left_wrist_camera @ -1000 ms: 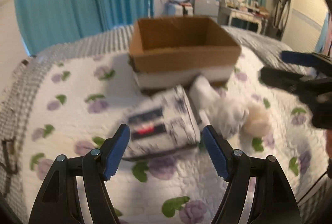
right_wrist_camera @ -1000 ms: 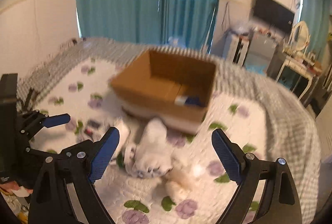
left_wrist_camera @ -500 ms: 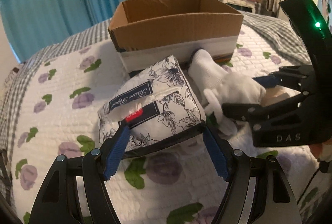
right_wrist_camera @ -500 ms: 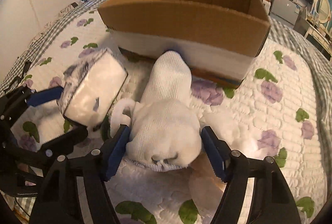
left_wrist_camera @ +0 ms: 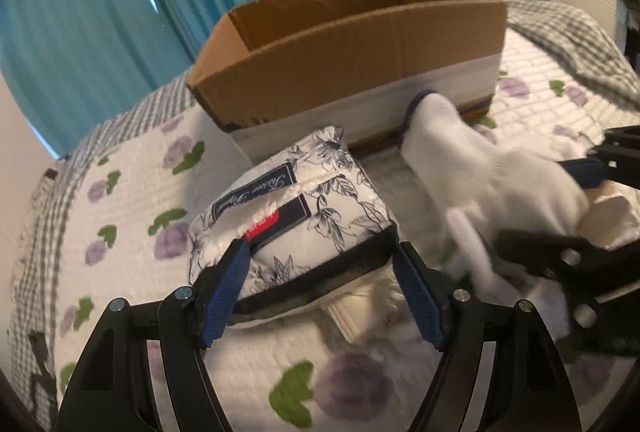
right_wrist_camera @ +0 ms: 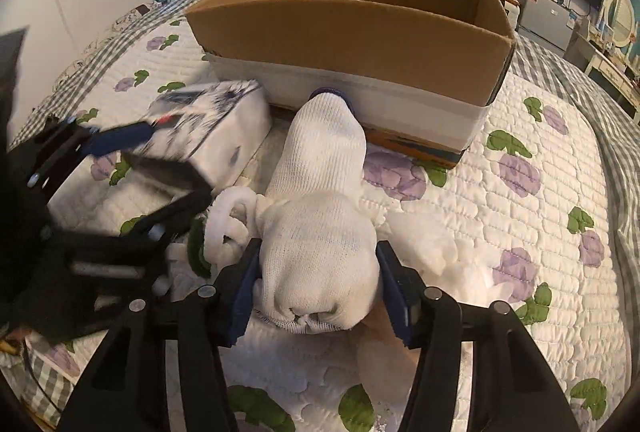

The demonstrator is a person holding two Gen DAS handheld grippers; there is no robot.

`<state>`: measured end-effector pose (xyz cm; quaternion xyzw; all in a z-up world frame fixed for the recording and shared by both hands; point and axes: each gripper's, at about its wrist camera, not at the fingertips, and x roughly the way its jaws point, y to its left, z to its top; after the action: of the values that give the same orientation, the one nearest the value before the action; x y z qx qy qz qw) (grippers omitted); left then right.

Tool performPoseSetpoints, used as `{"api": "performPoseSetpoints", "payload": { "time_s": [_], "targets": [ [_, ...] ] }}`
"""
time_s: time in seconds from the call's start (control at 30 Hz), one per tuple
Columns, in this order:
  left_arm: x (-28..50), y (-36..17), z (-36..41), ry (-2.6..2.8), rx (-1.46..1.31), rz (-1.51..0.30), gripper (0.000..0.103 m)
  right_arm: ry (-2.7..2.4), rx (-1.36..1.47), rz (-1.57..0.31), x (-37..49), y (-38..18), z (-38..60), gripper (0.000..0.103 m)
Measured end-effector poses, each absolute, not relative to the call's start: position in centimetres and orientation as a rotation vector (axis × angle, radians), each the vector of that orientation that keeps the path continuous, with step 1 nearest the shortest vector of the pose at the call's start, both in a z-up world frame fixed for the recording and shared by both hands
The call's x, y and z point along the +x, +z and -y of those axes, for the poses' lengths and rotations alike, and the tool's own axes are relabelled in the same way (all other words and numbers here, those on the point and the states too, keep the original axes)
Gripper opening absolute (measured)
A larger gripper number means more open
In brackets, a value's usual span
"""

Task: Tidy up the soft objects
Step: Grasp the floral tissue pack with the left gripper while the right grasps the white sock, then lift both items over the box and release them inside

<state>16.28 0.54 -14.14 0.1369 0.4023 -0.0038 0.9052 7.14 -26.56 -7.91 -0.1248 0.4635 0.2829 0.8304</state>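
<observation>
Both grippers clamped on soft things in front of the cardboard box

The left gripper (left_wrist_camera: pixel 320 292) pinches a floral tissue pouch (left_wrist_camera: pixel 292 216) between its jaws; the pouch's dark label carries cursive writing too small to read. The right gripper (right_wrist_camera: pixel 318 296) squeezes a white glove (right_wrist_camera: pixel 320 232), whose cuff touches the cardboard box (right_wrist_camera: pixel 360 44) ahead on the quilt (right_wrist_camera: pixel 540 232).

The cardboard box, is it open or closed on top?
Open. The cardboard box has no lid or flaps over it; its inner walls show in both wrist views. Its contents cannot be seen.
</observation>
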Motion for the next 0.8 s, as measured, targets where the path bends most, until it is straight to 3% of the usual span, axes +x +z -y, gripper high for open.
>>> {"api": "performPoseSetpoints", "payload": {
  "time_s": [0.27, 0.43, 0.53, 0.8],
  "targets": [
    [18.1, -15.4, -1.2, -0.021, 0.302, -0.850, 0.070, 0.605, -0.240, -0.987, 7.3, -8.0, 26.7, 0.056],
    [17.2, -14.5, -1.6, -0.046, 0.273, -0.826, 0.042, 0.607, -0.231, -0.979, 7.0, -7.8, 26.8, 0.055],
    [16.0, -13.1, -1.9, -0.059, 0.241, -0.807, 0.035, 0.606, -0.226, -0.959, 6.6, -7.3, 27.0, 0.050],
    [12.6, -7.6, -2.8, -0.130, 0.093, -0.752, 0.031, 0.628, -0.207, -0.859, 4.5, -2.4, 27.9, 0.044]
  ]
}}
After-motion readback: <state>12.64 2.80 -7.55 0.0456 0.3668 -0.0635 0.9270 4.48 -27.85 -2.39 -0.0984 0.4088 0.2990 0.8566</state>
